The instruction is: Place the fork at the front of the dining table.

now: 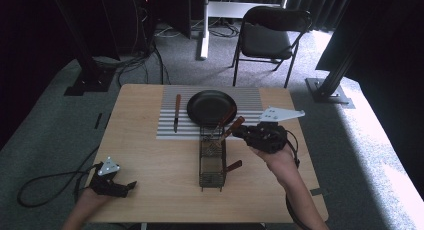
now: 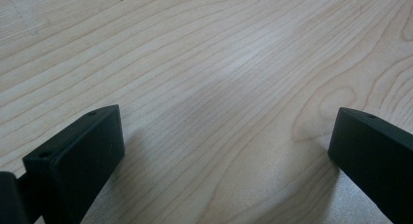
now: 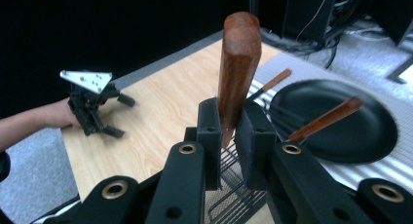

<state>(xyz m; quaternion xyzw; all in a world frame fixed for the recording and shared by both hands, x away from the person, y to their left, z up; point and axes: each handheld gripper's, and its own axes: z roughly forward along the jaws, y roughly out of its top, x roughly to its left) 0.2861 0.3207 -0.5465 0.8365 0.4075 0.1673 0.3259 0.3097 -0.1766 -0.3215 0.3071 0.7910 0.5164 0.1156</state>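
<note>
My right gripper (image 3: 229, 121) is shut on the brown wooden handle (image 3: 238, 63) of a utensil, which stands up out of a black wire basket (image 1: 212, 162) at the table's middle. In the high view the right gripper (image 1: 241, 132) is at the basket's far right corner, with the held handle (image 1: 233, 127) slanting up toward it. A second wooden handle (image 3: 326, 119) leans over the black plate (image 1: 210, 106). A third handle (image 1: 232, 166) sticks out of the basket's right side. My left gripper (image 1: 126, 186) rests open at the near left table edge, its jaws (image 2: 226, 141) wide apart over bare wood.
A knife with a wooden handle (image 1: 176, 112) lies on the grey striped mat (image 1: 170, 130), left of the plate. A black folding chair (image 1: 267, 37) stands beyond the table. The left gripper's cable (image 1: 45, 182) trails off the left edge.
</note>
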